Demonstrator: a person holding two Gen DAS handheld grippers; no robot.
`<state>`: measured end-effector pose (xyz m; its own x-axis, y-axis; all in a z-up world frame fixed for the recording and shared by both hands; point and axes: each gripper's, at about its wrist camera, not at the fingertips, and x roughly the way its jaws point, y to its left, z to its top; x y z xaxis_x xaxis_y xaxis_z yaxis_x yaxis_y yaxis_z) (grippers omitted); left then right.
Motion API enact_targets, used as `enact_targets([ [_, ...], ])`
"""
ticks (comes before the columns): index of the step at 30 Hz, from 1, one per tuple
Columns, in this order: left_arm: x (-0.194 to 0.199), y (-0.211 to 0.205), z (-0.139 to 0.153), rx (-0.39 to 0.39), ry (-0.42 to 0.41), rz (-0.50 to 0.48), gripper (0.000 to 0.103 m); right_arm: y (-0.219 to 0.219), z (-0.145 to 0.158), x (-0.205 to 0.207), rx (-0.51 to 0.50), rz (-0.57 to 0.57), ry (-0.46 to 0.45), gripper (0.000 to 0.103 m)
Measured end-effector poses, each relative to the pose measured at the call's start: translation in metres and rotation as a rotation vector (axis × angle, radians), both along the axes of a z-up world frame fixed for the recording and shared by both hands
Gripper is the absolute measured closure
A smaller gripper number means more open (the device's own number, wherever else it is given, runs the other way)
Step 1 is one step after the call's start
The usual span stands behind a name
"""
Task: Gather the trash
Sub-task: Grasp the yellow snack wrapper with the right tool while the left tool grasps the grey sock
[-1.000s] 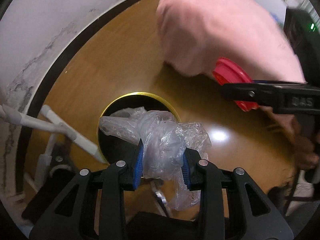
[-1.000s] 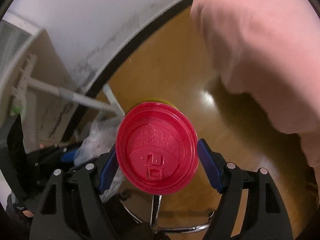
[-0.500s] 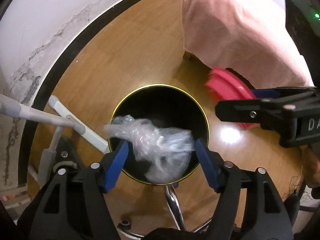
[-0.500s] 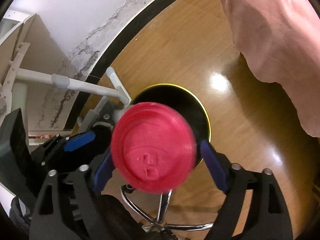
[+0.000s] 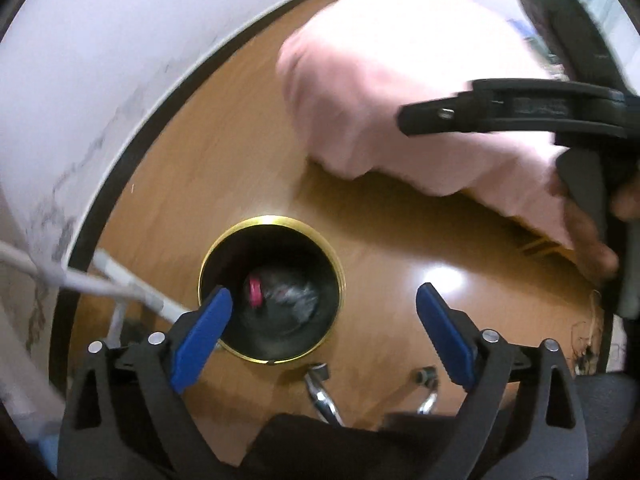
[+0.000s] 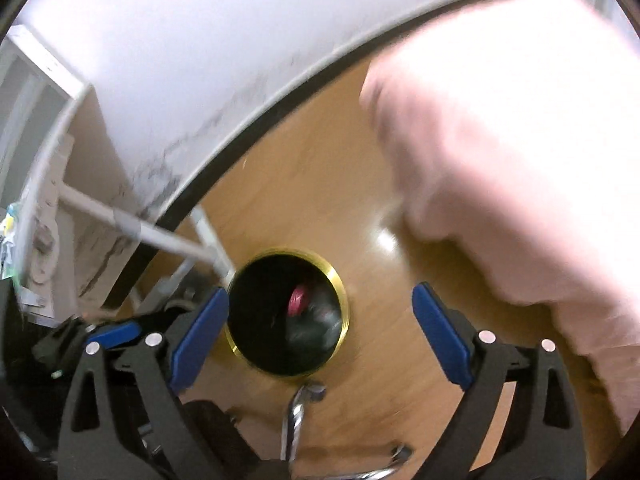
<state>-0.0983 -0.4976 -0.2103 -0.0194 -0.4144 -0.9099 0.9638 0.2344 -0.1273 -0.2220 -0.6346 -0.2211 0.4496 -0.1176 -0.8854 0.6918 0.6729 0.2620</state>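
Observation:
A black round bin with a gold rim (image 5: 336, 264) (image 6: 344, 292) stands on the wooden floor below both grippers. Inside it lie a crumpled clear plastic bag (image 5: 292, 296) (image 6: 316, 320) and a red cup lid (image 5: 254, 292) (image 6: 298, 300) on edge. My left gripper (image 5: 324, 320) is open and empty above the bin. My right gripper (image 6: 320, 320) is open and empty above the bin; its black body (image 5: 512, 114) shows at the upper right in the left wrist view.
A pink cloth (image 5: 400, 80) (image 6: 520, 140) hangs over furniture to the right. A white wall with a dark skirting (image 5: 120, 152) curves behind. A white metal frame (image 5: 120, 288) (image 6: 160, 236) stands left of the bin. Chrome chair legs (image 5: 320, 396) sit below.
Both grippers opened. The plastic bag dropped from the left gripper and the red lid from the right one; both now lie in the bin. Both grippers rose.

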Motion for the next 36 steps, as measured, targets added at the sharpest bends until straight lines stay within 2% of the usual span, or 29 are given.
enact_targets([
  [2,-0.007,0.017,0.044,-0.079,-0.015,-0.014,0.010,0.011,0.047,-0.008,-0.084,0.002,-0.060,0.010],
  [5,0.004,0.068,0.108,-0.209,-0.076,0.041,0.007,0.048,0.106,0.009,-0.155,0.084,-0.177,0.009],
  [8,0.039,0.134,0.151,-0.265,-0.172,0.190,0.007,0.106,0.147,0.060,-0.179,0.256,-0.270,0.009],
  [11,0.089,0.217,0.174,-0.247,-0.278,0.403,0.007,0.166,0.167,0.122,-0.143,0.444,-0.334,0.009],
  [12,0.113,0.258,0.179,-0.223,-0.319,0.510,0.007,0.186,0.171,0.144,-0.131,0.504,-0.347,0.009],
  [13,0.125,0.281,0.181,-0.207,-0.332,0.566,0.007,0.213,0.176,0.172,-0.119,0.576,-0.353,0.009],
  [14,0.147,0.319,0.183,-0.178,-0.347,0.664,0.007,0.233,0.180,0.193,-0.108,0.631,-0.357,0.009],
  [18,0.200,0.428,0.179,-0.105,-0.340,0.924,0.007,0.335,0.190,0.297,-0.044,0.916,-0.337,0.009],
  [21,0.231,0.487,0.172,-0.079,-0.314,1.033,0.007,0.399,0.195,0.361,-0.091,1.066,-0.282,0.009],
  [25,0.266,0.532,0.155,-0.062,-0.277,1.068,0.007,0.482,0.186,0.436,-0.221,1.251,-0.164,0.009],
  [29,0.304,0.552,0.135,-0.058,-0.197,1.048,0.007,0.522,0.157,0.495,-0.292,1.374,0.015,0.009],
  [31,0.319,0.553,0.126,-0.063,-0.169,1.021,0.007,0.534,0.146,0.509,-0.337,1.393,0.063,0.013],
  [34,0.341,0.546,0.116,-0.054,-0.165,0.993,0.007,0.543,0.132,0.526,-0.354,1.410,0.107,0.026],
  [36,0.352,0.537,0.110,-0.048,-0.163,0.964,0.007,0.544,0.131,0.528,-0.395,1.395,0.111,0.041],
])
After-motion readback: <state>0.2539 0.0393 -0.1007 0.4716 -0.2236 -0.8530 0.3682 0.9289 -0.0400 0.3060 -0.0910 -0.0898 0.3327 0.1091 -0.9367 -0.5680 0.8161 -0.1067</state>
